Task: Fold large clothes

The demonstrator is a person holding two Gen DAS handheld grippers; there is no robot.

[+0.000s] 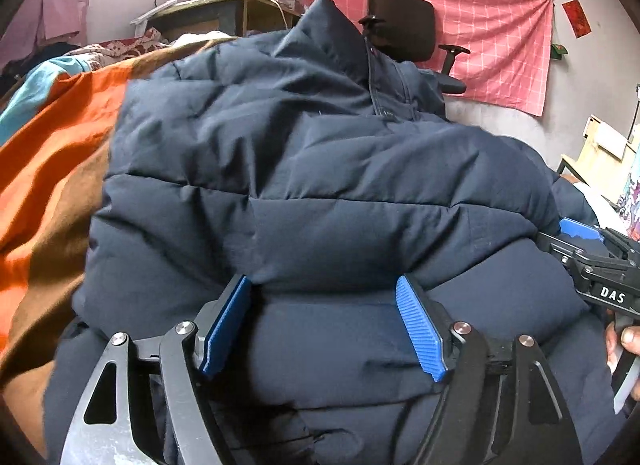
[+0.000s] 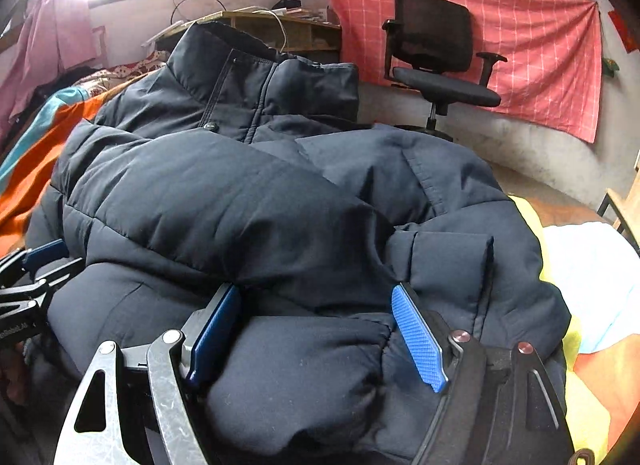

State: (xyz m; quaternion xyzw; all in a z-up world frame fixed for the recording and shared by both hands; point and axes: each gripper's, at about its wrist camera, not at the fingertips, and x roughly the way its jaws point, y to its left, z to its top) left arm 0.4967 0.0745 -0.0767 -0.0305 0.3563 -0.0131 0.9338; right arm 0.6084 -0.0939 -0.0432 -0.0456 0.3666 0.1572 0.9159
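Note:
A dark navy puffer jacket point(image 1: 312, 169) lies bunched on the bed, collar up at the far end; it also fills the right wrist view point(image 2: 248, 193). My left gripper point(image 1: 324, 289) is open, its blue pads point(image 1: 420, 329) set wide around the jacket's near padded edge. My right gripper point(image 2: 316, 297) is open too, its pads point(image 2: 418, 335) astride the near edge beside a folded cuff point(image 2: 452, 261). The right gripper also shows at the right edge of the left wrist view point(image 1: 600, 261), and the left gripper at the left edge of the right wrist view point(image 2: 28, 277).
An orange, brown and teal bed cover point(image 1: 52, 169) lies left of the jacket. A black office chair point(image 2: 436, 57) stands behind before a red checked wall cloth point(image 2: 540, 49). A cluttered desk point(image 1: 224, 13) is at the back. Yellow and white cloth point(image 2: 592, 277) lies to the right.

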